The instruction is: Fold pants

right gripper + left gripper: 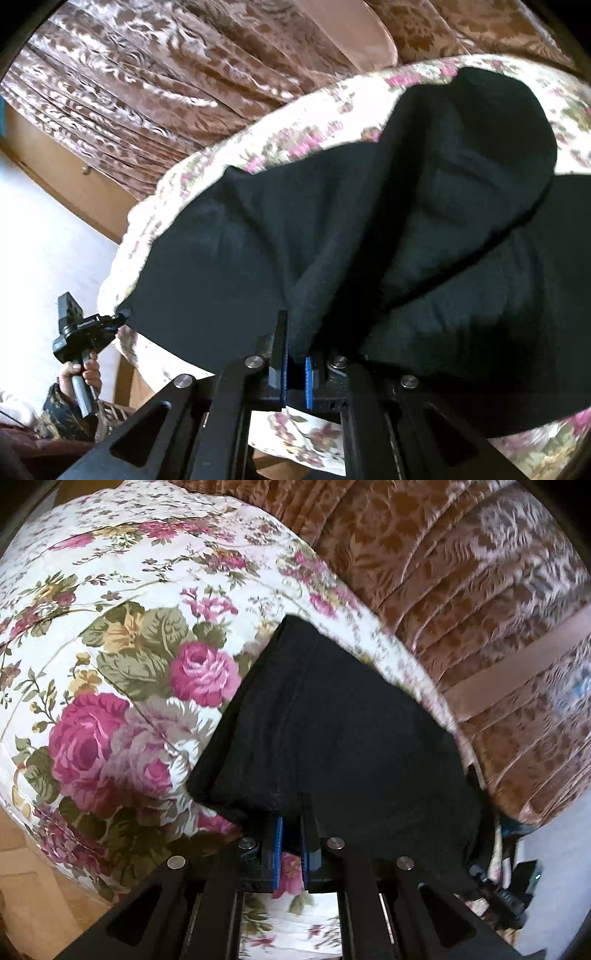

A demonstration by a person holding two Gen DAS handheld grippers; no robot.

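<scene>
The black pants (332,731) lie on a bed with a floral cover (110,657). My left gripper (291,812) is shut on an edge of the pants and the cloth drapes over its fingers. In the right wrist view the pants (369,229) spread wide, with one part folded over on top. My right gripper (295,354) is shut on a bunched fold of the pants. The left gripper (120,317) also shows in the right wrist view at the far left, clamped on a corner of the pants, held by a hand.
Brown patterned curtains (461,572) hang close behind the bed, and also show in the right wrist view (147,74). A wooden floor (33,893) lies beside the bed. A white wall (44,240) and a wooden door frame (62,177) stand at the left.
</scene>
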